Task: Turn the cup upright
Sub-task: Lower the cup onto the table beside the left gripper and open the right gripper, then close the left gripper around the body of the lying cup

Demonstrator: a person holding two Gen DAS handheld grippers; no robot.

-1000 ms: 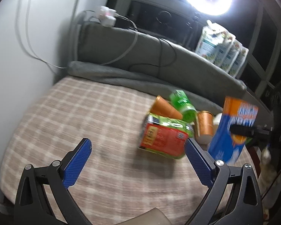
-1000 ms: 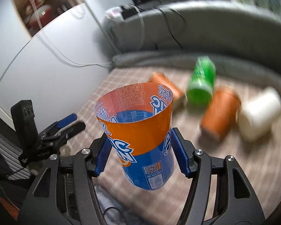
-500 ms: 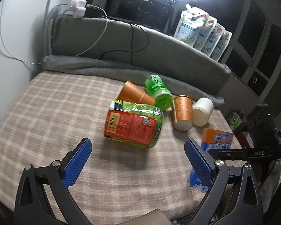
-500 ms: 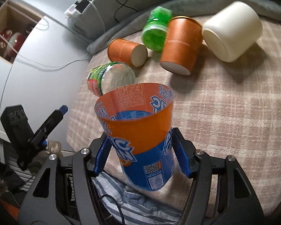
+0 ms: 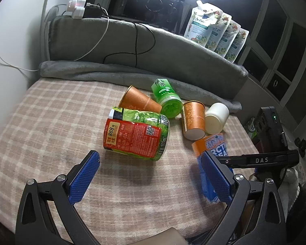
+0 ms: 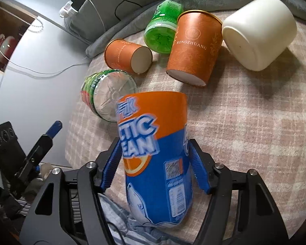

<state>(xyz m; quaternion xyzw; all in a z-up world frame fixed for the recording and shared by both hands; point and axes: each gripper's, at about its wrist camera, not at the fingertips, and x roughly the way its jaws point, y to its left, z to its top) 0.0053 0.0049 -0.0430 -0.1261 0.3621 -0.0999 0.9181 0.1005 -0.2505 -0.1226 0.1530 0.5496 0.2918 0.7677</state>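
The right claw (image 6: 156, 171) clamped the orange-and-blue cup (image 6: 157, 155) low on its walls at the near edge of the bed (image 6: 255, 122), the left claw (image 5: 151, 175) gaped empty, and the thin, light cup looked easily crushed, best gripped gently mid-body.

Orange-and-blue cup (image 6: 155, 153); 2 orange paper cups (image 6: 193, 47); a cream cup (image 6: 259, 32) at 1 o'clock; pink-and-white checked blanket (image 5: 51, 112) lying underneath.
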